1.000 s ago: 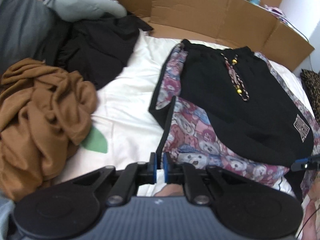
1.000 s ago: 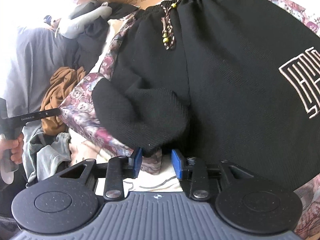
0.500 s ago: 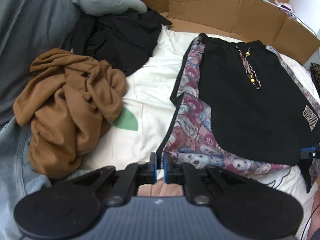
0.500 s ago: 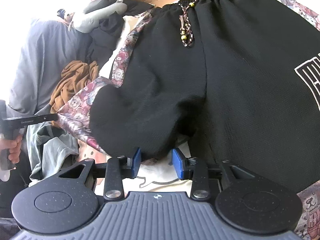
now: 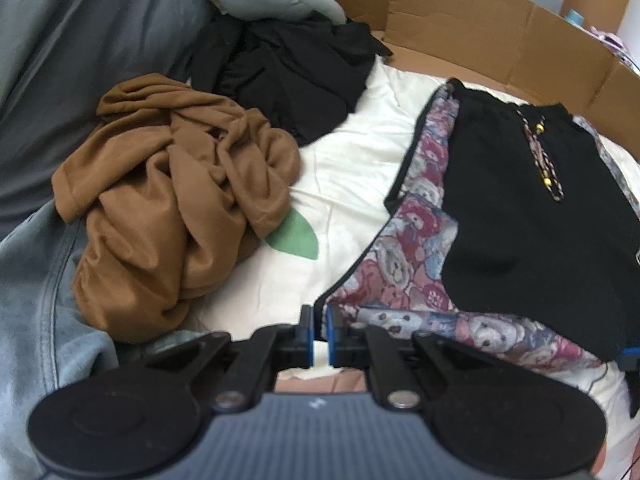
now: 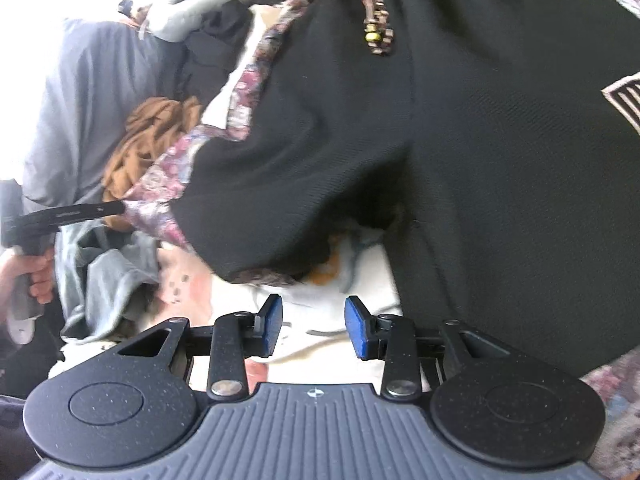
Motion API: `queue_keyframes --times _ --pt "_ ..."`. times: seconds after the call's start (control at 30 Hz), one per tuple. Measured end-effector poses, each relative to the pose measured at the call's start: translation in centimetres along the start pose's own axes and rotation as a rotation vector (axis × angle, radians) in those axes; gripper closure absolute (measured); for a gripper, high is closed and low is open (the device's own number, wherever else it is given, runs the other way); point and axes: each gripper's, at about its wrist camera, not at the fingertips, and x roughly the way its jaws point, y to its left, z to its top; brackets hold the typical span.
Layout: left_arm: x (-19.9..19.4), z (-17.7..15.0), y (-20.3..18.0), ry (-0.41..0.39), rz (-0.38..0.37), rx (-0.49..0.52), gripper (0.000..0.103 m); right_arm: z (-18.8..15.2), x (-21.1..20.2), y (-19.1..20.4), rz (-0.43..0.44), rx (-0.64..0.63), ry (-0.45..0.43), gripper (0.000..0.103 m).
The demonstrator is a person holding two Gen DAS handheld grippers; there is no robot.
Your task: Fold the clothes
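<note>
Black shorts [image 5: 520, 220] with a beaded drawstring lie on a bear-print garment [image 5: 404, 256] spread over the white sheet [image 5: 352, 168]. My left gripper [image 5: 318, 320] is shut on the bear-print garment's near left corner, by its black-trimmed hem. From the right wrist view the same left gripper [image 6: 116, 209] pinches that corner, with a hand [image 6: 36, 280] on its handle. My right gripper [image 6: 314, 326] stands open just short of the black shorts' [image 6: 480, 160] leg hem, nothing between its blue pads. Its blue tip [image 5: 630, 354] shows at the left wrist view's right edge.
A crumpled brown garment [image 5: 168, 200] lies left of the bear-print one, with a black clothes pile [image 5: 288, 76] behind it. Grey and denim fabric [image 5: 40, 300] fills the left side. A cardboard wall [image 5: 460, 28] borders the far edge. Grey cloth [image 6: 104, 280] bunches near the left gripper.
The left gripper has drawn the bear-print corner toward the near left, and the raised fabric now lies stretched flat. The right gripper has backed off from the shorts' hem, still open.
</note>
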Motion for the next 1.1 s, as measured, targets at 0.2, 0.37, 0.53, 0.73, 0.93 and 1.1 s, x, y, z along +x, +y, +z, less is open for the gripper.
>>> queue_keyframes --times 0.2,0.37,0.53,0.73,0.93,1.1 --pt "0.4 0.2 0.1 -0.004 -0.010 0.000 0.097 0.9 2.2 1.9 0.017 -0.112 -0.008 0.060" --pt "0.5 0.4 0.0 -0.013 -0.013 0.003 0.097 1.5 4.3 2.3 0.011 -0.199 -0.004 0.057" --pt "0.5 0.5 0.1 -0.014 -0.016 0.011 0.097 2.0 5.4 2.6 0.008 -0.263 -0.027 0.057" --pt "-0.3 0.7 -0.1 -0.012 -0.032 0.011 0.097 2.8 4.7 3.3 0.075 -0.306 -0.096 0.065" --pt "-1.0 0.9 -0.3 -0.010 -0.047 0.011 0.097 4.1 1.7 3.9 0.130 -0.304 -0.125 0.100" --pt "-2.3 1.1 -0.9 -0.013 -0.068 0.007 0.097 4.6 -2.1 3.9 0.153 -0.269 -0.157 0.102"
